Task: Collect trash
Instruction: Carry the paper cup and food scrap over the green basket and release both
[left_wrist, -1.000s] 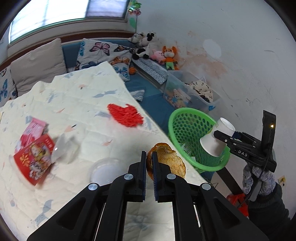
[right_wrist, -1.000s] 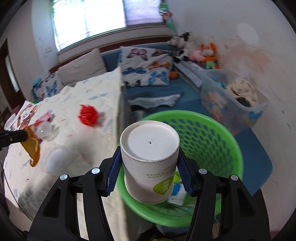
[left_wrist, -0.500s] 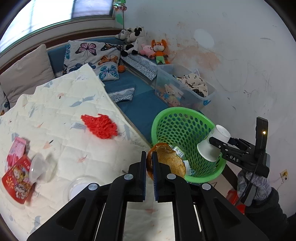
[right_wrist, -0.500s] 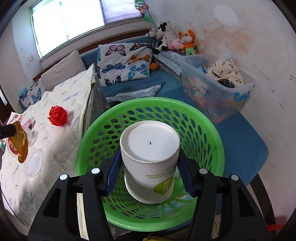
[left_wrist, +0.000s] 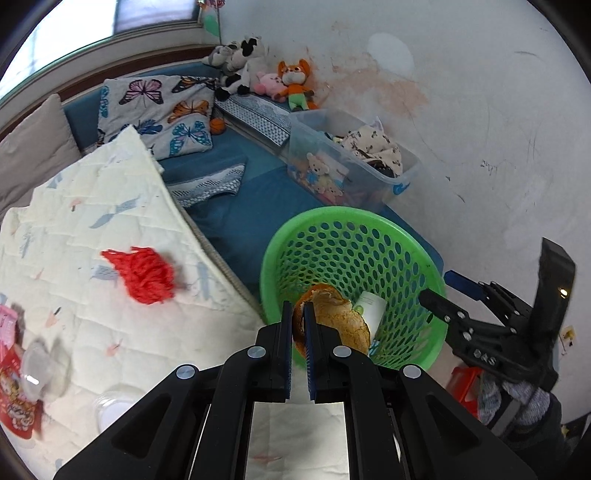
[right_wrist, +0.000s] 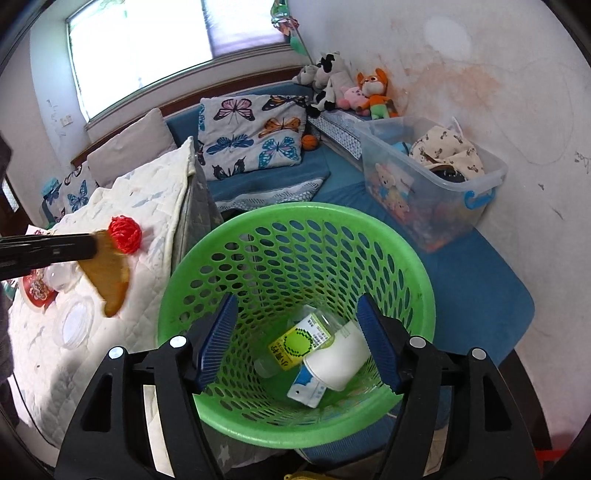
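My left gripper (left_wrist: 299, 314) is shut on an orange-brown peel (left_wrist: 341, 321) and holds it at the near rim of the green basket (left_wrist: 369, 214). My right gripper (right_wrist: 295, 328) is open and empty over the same basket (right_wrist: 255, 218). A white paper cup (right_wrist: 340, 360) lies inside the basket beside a plastic bottle with a yellow-green label (right_wrist: 299, 339) and a small carton (right_wrist: 306, 387). In the left wrist view the right gripper (left_wrist: 439, 291) hovers at the basket's right rim. In the right wrist view the peel (right_wrist: 107, 273) hangs over the quilt.
On the white quilt (left_wrist: 92, 229) lie a red mesh ball (left_wrist: 144, 273), a clear lid (left_wrist: 110, 410), a crumpled clear wrapper (left_wrist: 44, 369) and a red snack packet (left_wrist: 14, 406). A clear storage box (right_wrist: 432, 181) stands behind the basket. Pillows (right_wrist: 251, 133) and plush toys (right_wrist: 373, 92) line the wall.
My right gripper has opened and dropped the white paper cup into the basket. My left gripper has carried the peel from over the quilt to the basket's rim.
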